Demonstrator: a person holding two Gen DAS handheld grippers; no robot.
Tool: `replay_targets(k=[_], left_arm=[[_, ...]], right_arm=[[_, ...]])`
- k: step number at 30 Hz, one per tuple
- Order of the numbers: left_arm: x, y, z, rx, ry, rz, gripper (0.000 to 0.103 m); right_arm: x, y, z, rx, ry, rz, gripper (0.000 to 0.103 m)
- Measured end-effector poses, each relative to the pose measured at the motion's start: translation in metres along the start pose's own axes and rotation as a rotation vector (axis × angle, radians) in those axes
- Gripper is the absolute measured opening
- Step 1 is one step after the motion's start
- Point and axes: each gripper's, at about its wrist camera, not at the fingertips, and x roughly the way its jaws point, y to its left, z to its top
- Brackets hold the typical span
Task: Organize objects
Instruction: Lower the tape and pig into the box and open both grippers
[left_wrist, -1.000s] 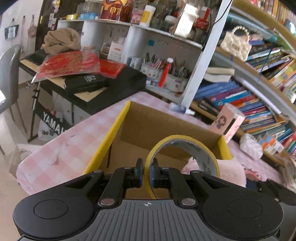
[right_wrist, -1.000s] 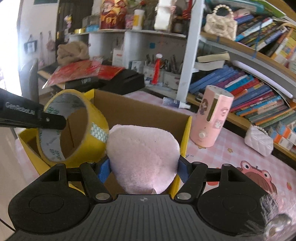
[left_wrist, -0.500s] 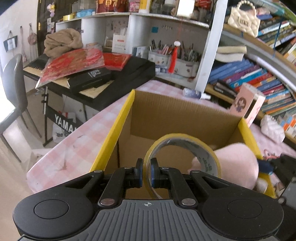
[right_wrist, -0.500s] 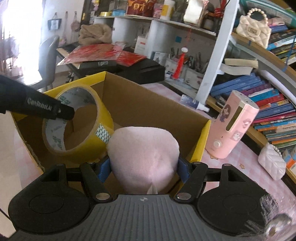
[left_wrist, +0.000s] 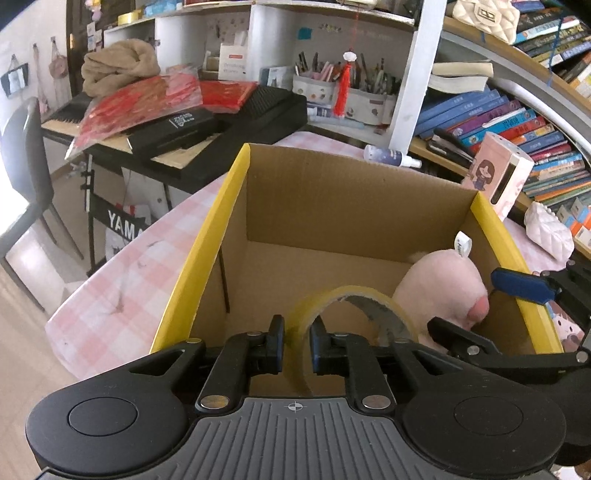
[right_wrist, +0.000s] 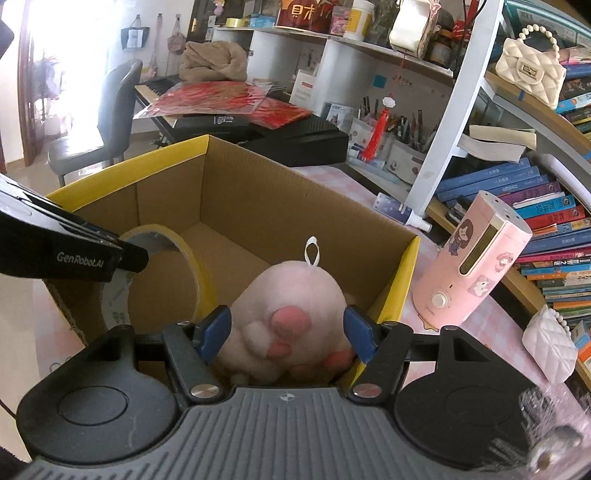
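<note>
Tape roll (left_wrist: 349, 317), pink plush (right_wrist: 291, 317) — inside box (left_wrist: 343, 199)

The hand-held gripper's body (left_wrist: 295, 424) hides the tape roll's (left_wrist: 354, 306) lower half.

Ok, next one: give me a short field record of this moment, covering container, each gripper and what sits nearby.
container: cardboard box, open top, yellow rim
left gripper: jaws have just been opening, loosened around the wall of the yellow tape roll, inside the box
right gripper: pads against the pink plush toy, low in the box
nearby: pink humidifier outside the box on the checked tablecloth
</note>
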Motion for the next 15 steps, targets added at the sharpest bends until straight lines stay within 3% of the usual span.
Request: replay_targets(k=[3, 5, 10, 15], left_arm=[[-0.005, -0.001, -0.001, 0.005, -0.013, -0.008, 0.021], [-0.01, -0.001, -0.002, -0.004, -0.03, -0.023, 0.03], [-0.031, 0.001, -0.001, -0.02, -0.126, -0.064, 0.045], [-0.054, 0.003, -0.002, 0.002, -0.198, -0.068, 0.059]], right_arm=[[-0.002, 0.0, -0.001, 0.01, -0.013, 0.005, 0.069], [-0.005, 0.0, -0.001, 0.017, -0.022, -0.009, 0.073], [-0.018, 0.004, -0.002, 0.026, -0.058, -0.038, 0.081], [-0.035, 0.008, 0.0, 0.06, -0.088, -0.084, 0.081]])
